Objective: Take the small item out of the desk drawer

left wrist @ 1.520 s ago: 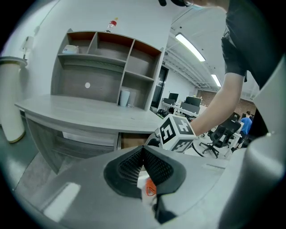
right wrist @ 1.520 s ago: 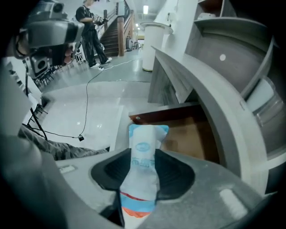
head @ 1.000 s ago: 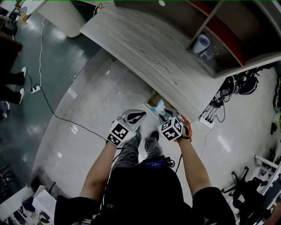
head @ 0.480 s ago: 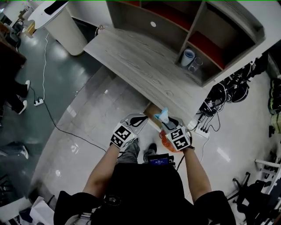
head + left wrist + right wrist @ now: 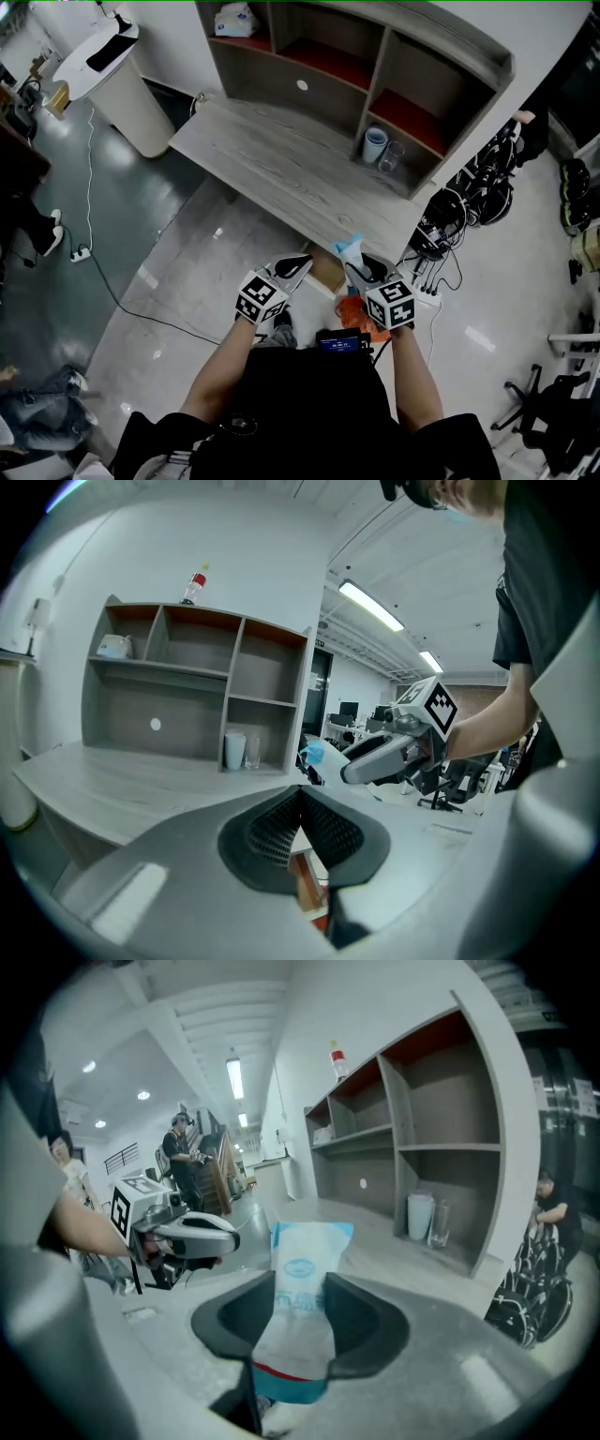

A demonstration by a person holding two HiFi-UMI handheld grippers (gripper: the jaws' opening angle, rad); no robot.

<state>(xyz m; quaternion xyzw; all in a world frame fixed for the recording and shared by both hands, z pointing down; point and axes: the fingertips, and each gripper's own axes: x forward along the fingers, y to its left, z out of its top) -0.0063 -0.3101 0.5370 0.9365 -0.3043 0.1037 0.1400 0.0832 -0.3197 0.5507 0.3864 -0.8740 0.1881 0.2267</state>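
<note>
Head view: both forearms stretched forward, side by side, before front edge of wooden surface (image 5: 272,159). Left tool (image 5: 298,263) clenched, empty. Right tool (image 5: 361,267) clamps blue-white packet (image 5: 349,247), held over surface's front edge.

Left gripper view: 2 jaws meet at tips, nothing between. Right tool (image 5: 361,766) nearby, roughly level, packet (image 5: 312,753) at its tip.

Right gripper view: packet (image 5: 305,1251) pinched between 2 jaws, standing upright. Left tool (image 5: 225,1232) at left.

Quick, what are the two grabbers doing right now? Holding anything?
Left gripper: shut, nothing in it.
Right gripper: shut on the blue-and-white packet.
</note>
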